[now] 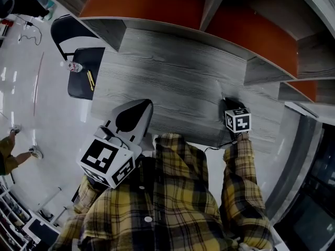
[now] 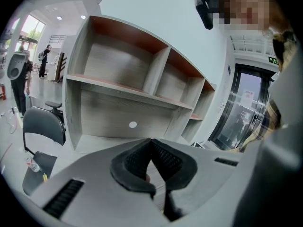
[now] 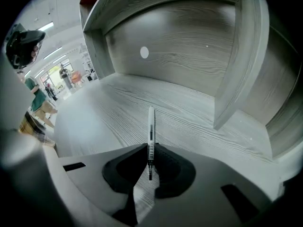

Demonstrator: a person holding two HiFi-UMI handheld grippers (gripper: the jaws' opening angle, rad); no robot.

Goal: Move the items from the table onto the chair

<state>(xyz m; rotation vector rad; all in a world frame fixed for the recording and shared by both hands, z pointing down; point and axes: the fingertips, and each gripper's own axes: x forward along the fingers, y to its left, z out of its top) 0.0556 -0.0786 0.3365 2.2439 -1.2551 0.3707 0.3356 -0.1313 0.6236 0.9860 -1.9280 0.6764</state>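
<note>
Near the table's (image 1: pixel 178 72) front edge, bare top all around, the right gripper (image 3: pixel 150 148) pitched steeply down, clenched on the pen (image 3: pixel 151 122). The left gripper (image 2: pixel 151 143) hovered closed and empty above that edge.

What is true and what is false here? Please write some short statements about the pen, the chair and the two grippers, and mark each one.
1. The right gripper is shut on a pen. True.
2. The left gripper holds a second pen. False: its jaws are together, with nothing between them.
3. A small bottle lies on the chair. True.
4. In the head view the chair stands at the right. False: it is off the left end of the table.
</note>
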